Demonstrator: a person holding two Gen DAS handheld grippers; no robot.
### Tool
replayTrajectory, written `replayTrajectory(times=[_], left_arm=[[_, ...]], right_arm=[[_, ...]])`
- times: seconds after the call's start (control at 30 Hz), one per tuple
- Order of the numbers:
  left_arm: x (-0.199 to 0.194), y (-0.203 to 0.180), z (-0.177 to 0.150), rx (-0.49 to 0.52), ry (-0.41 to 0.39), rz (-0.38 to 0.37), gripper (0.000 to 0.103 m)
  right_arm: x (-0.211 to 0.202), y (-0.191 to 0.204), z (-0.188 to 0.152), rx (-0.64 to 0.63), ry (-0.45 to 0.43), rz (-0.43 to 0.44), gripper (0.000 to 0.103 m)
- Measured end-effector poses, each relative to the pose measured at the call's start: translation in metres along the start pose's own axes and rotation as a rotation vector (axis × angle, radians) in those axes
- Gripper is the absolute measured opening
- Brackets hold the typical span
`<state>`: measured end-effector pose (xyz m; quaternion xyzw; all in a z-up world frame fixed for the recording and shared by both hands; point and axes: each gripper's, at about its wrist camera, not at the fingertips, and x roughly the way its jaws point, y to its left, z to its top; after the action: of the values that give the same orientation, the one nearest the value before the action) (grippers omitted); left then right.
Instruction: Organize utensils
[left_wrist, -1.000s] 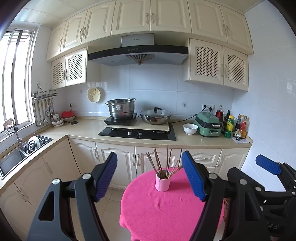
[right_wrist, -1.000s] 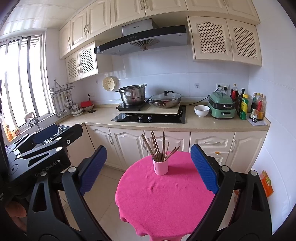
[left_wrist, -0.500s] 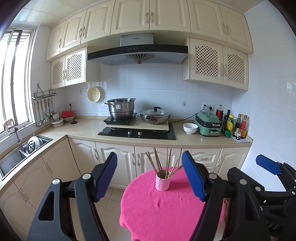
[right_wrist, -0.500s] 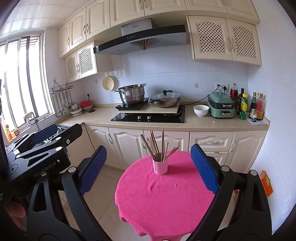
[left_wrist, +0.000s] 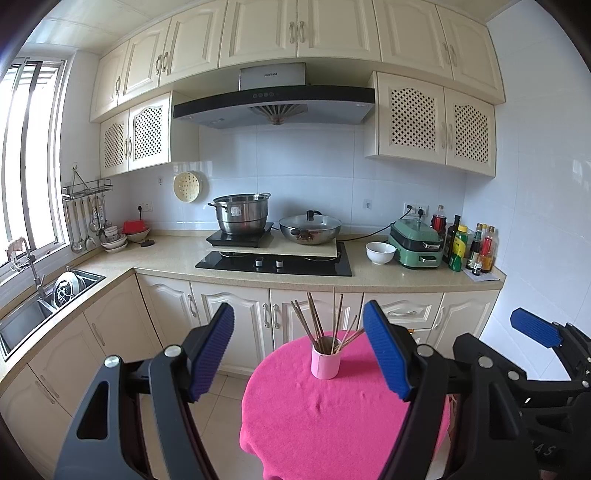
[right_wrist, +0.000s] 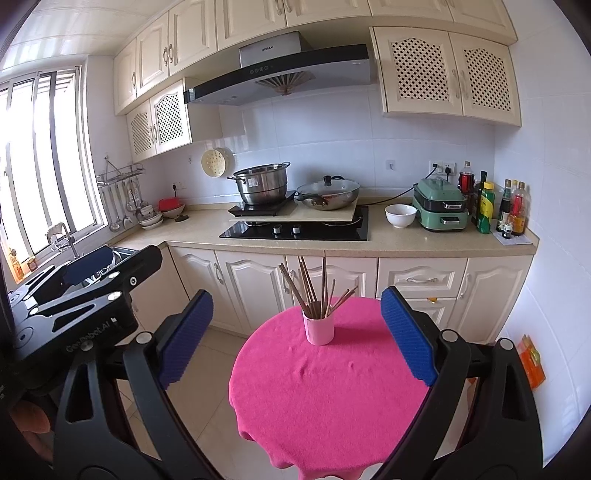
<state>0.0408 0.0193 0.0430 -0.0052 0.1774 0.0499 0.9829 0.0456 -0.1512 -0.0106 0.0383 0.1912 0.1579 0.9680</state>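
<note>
A pink cup (left_wrist: 325, 362) (right_wrist: 319, 328) stands upright near the far edge of a round table with a pink cloth (left_wrist: 332, 421) (right_wrist: 325, 398). Several brown chopsticks (left_wrist: 317, 325) (right_wrist: 314, 291) fan out of the cup. My left gripper (left_wrist: 299, 350) hangs open in the air, well short of the cup, with nothing between its blue pads. My right gripper (right_wrist: 295, 336) is open too, held back from the table, and holds nothing. Each wrist view shows the other gripper at its side edge.
Behind the table runs a counter (left_wrist: 369, 278) with a black hob (left_wrist: 275, 263), a steel pot (left_wrist: 240, 213), a lidded wok (left_wrist: 309, 229), a white bowl (left_wrist: 380, 253), a green cooker (left_wrist: 417, 243) and bottles (left_wrist: 480, 247). A sink (left_wrist: 44, 306) lies left. Ladles (left_wrist: 83, 229) hang by the window.
Both views have shifted only slightly; the grippers stay open and the cup with chopsticks has not moved.
</note>
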Motion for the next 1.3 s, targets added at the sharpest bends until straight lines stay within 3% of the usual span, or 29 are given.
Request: replayTrajectory(times=[1.3], left_arm=[[0.0017,0.0028,-0.0042,0.002,0.004,0.001,0.071]], right_arm=[[0.0012,-0.0031,-0.0051,0.004,0.016,-0.009,0.091]])
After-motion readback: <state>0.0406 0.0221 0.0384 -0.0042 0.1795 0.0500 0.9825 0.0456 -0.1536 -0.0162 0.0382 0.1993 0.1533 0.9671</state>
